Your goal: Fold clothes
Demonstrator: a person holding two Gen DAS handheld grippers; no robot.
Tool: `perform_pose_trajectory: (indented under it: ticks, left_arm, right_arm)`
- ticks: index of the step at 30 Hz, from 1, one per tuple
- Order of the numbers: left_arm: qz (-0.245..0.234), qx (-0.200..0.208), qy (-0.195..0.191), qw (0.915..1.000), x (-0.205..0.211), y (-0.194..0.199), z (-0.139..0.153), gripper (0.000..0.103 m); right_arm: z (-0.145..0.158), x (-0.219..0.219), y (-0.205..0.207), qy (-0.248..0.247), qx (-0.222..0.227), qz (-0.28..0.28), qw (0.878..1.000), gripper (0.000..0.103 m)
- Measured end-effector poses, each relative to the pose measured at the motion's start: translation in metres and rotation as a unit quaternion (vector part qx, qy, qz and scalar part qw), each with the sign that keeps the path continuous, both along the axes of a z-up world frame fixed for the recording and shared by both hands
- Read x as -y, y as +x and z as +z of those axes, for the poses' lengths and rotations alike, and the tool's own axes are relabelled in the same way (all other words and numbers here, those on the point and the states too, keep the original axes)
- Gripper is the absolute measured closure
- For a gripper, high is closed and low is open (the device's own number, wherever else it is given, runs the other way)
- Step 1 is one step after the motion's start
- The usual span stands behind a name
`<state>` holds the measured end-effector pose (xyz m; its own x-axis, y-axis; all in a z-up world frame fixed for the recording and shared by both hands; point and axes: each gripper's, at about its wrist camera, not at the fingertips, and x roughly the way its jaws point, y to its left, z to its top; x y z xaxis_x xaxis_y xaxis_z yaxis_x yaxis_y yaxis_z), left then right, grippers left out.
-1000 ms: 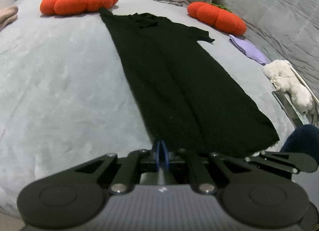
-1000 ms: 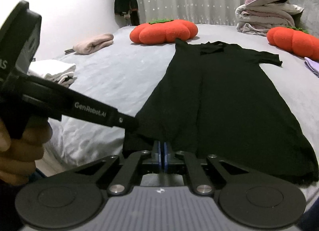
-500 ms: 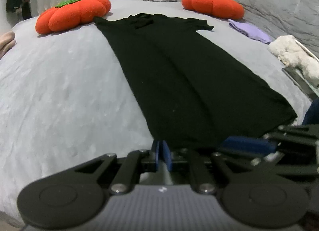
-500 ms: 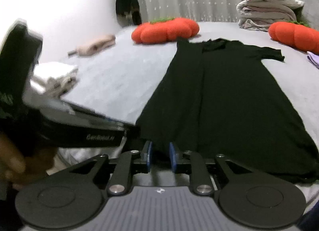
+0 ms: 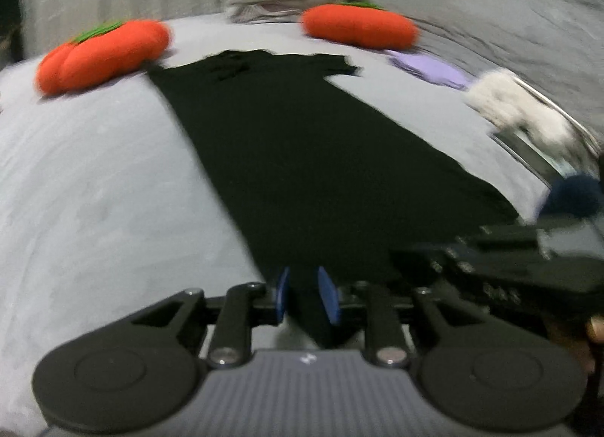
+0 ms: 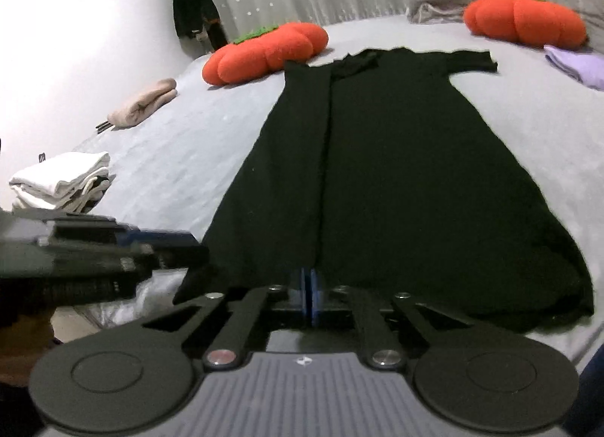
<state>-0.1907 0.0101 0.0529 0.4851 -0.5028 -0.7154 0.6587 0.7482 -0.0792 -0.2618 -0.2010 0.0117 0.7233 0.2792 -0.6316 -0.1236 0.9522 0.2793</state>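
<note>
Since a second ago, left gripper (image 5: 305, 295) jaws just been opening, now slightly parted with the hem of the long black knit dress (image 6: 377, 172) between them; right gripper (image 6: 306, 295) pressed together on the same hem. Dress flat on grey bedspread (image 6: 188, 142), collar near orange pumpkin cushion (image 6: 264, 51).

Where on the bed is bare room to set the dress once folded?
Widest bare patch: bed between black dress, left pumpkin cushion and white stack. Right of the dress, by the purple cloth, room is narrower.
</note>
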Motion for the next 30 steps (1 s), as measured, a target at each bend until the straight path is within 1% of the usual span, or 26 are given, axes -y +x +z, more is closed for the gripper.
perform_pose_trajectory:
  ticks: [3, 5, 8, 11, 13, 15, 18, 19, 20, 21, 23, 27, 30]
  left_arm:
    - [-0.035, 0.01, 0.013, 0.9993, 0.008, -0.008, -0.005, 0.082]
    - [-0.052, 0.009, 0.022, 0.9984, 0.01, -0.009, -0.01, 0.08]
    - [-0.063, 0.003, 0.034, 0.9974, 0.011, -0.006, -0.016, 0.078]
    - [-0.076, -0.007, 0.029, 0.9967, 0.007, -0.004, -0.014, 0.074]
    - [-0.086, 0.004, 0.027, 0.9959, 0.002, -0.006, -0.011, 0.073]
    - [-0.075, 0.0, -0.005, 0.9972, -0.009, 0.0, -0.001, 0.071]
    - [-0.042, -0.026, -0.052, 0.9974, -0.019, 0.015, 0.007, 0.068]
    - [-0.03, -0.026, -0.047, 0.9981, -0.017, 0.018, 0.006, 0.068]
    - [-0.021, -0.02, -0.034, 0.999, -0.013, 0.019, 0.003, 0.068]
    - [-0.014, -0.014, -0.02, 0.9996, -0.009, 0.02, 0.0, 0.067]
    - [0.002, -0.016, -0.008, 0.9998, -0.005, 0.024, -0.005, 0.065]
    - [0.022, -0.012, -0.012, 0.9996, -0.003, 0.031, -0.006, 0.065]
    - [0.016, 0.005, 0.005, 0.9998, 0.008, 0.028, -0.011, 0.064]
  right_arm:
    - [0.005, 0.009, -0.001, 0.031, 0.003, -0.009, 0.999, 0.097]
    - [0.004, 0.013, 0.001, 0.028, -0.002, -0.019, 0.999, 0.097]
    - [-0.005, 0.014, 0.005, 0.014, -0.025, -0.024, 0.999, 0.097]
    - [-0.002, 0.013, 0.004, 0.0, -0.02, -0.02, 1.0, 0.097]
    - [0.0, 0.014, 0.004, -0.002, -0.018, -0.022, 1.0, 0.097]
    - [0.002, 0.016, 0.002, 0.0, -0.009, -0.027, 1.0, 0.096]
    - [0.007, 0.017, -0.001, 0.004, 0.012, -0.025, 1.0, 0.094]
    - [0.008, 0.016, -0.001, 0.003, 0.017, -0.023, 1.0, 0.093]
    - [0.008, 0.015, 0.001, 0.001, 0.016, -0.024, 1.0, 0.091]
    - [0.007, 0.014, 0.002, -0.002, 0.014, -0.025, 1.0, 0.091]
    - [0.004, 0.013, 0.005, -0.007, 0.009, -0.029, 0.999, 0.091]
    - [0.001, 0.013, 0.01, -0.016, 0.01, -0.04, 0.999, 0.091]
    - [-0.001, 0.011, 0.016, -0.018, 0.01, -0.041, 0.999, 0.091]
